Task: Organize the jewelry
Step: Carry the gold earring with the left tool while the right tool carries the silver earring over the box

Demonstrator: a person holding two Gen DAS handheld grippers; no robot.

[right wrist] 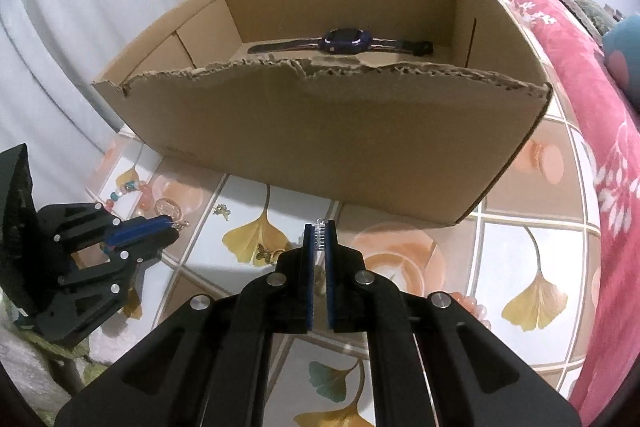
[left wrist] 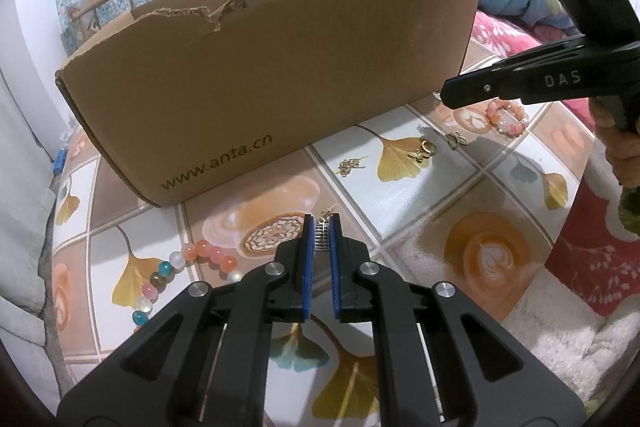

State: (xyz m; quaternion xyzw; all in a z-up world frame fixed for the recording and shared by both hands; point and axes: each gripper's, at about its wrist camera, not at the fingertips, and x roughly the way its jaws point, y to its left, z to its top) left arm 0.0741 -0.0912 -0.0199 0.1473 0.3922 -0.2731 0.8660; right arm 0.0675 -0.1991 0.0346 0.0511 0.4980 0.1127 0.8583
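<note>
Gripping a small silver earring (right wrist: pixel 319 235), the right gripper (right wrist: pixel 319 239) hovers before the cardboard box (right wrist: pixel 320 131); the left gripper (left wrist: pixel 322 233) is likewise closed on a matching earring (left wrist: pixel 322 235). Next, probably lift over the torn front wall and release beside the watch (right wrist: pixel 344 41). A bead bracelet (left wrist: pixel 505 117) and gold trinkets (left wrist: pixel 424 151) lie outside the box.

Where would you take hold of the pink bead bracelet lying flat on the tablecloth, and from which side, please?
Grip the pink bead bracelet across one stretch of its ring, one finger inside the loop and one outside. It lies flat on the tablecloth, so probably come from above. The side away from the cardboard box looks clearer. Both tools already pinch small metal pieces, so one must be freed first.
</note>
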